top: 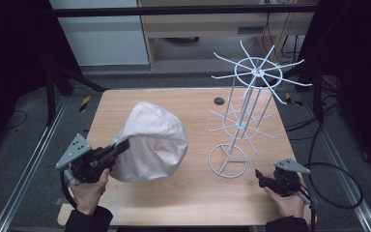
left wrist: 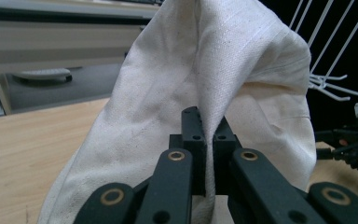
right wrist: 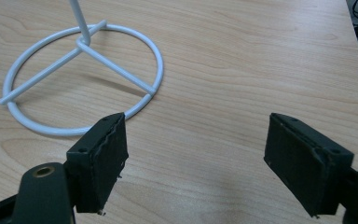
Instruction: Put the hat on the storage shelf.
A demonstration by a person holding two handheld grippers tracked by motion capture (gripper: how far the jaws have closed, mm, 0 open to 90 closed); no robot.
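Your left hand (top: 88, 191) sits at the near-left corner of the table (top: 183, 193), well left of the rack. Your left gripper (top: 118, 146) points toward the rack, grey plate on top, cable trailing off below the hand. Its jaws are closed tight on a fold of the white cloth hat (top: 150, 141); in the left gripper view the fabric (left wrist: 205, 93) is pinched in a thin seam between the two black jaws and rises above them like a tent.

The hat bulges up and out from the gripper, a rounded off-white canvas mound, left of the rack and apart from it. Whether its underside touches the table, I cannot tell.

The white wire rack (top: 249, 113) stands upright on the right half of the table: ring base (right wrist: 81, 77) flat on the wood, thin posts, two tiers of radiating hooks. Nothing hangs on it.

Your right gripper (top: 259, 176) is just right of the rack's base, near the table's front edge, held low by your right hand (top: 290, 200). Its jaws are spread wide and hold nothing; in the right gripper view bare wood shows between them, the base ring just beyond the left jaw.
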